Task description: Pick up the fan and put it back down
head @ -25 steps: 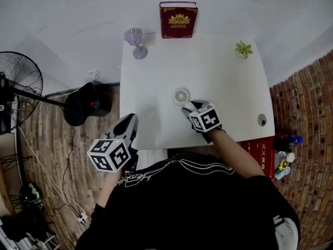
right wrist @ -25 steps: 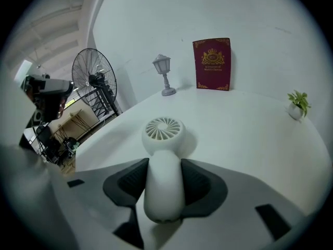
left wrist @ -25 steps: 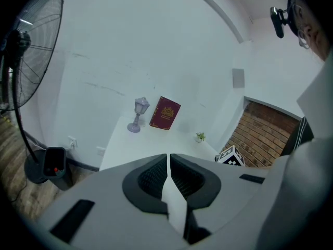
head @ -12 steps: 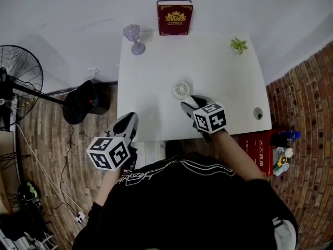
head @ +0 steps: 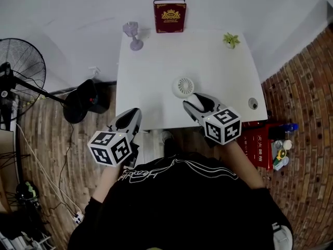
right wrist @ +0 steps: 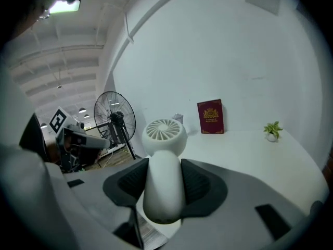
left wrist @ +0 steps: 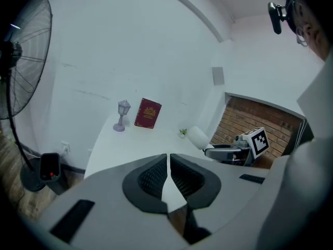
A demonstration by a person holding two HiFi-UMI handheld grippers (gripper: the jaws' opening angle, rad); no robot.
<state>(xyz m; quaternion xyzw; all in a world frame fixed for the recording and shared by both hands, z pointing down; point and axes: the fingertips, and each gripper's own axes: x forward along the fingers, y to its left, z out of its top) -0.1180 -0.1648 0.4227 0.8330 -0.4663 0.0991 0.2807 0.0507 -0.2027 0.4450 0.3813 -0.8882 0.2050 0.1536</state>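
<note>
Right gripper (right wrist: 164,184): the jaws are pinching the white handle of the handheld fan (right wrist: 164,133), one pad on each side. The round grille head is projecting forward beyond the fingertips. Gripping the handle is keeping the head free and the fan balanced along the line of the jaws, which suits a lift and return.

Left gripper (left wrist: 169,177): the jaws are pressing together with nothing between them. It is idling off the near left corner of the table (head: 218,72), apparently kept out of the working path.

Location of the fan: it is sitting in the right gripper over the near edge of the table, head toward the wall. It appears to be held clear of the tabletop, but no view is showing the gap beneath the head, so this remains a judgement.

Surroundings: a red book (head: 169,15), a small purple lamp (head: 133,35) and a potted plant (head: 231,39) are standing along the far edge, well apart from the fan. A pedestal fan (head: 21,72) is standing on the floor at left, cut off by the frame.

The person's torso is hiding the floor below the grippers.
</note>
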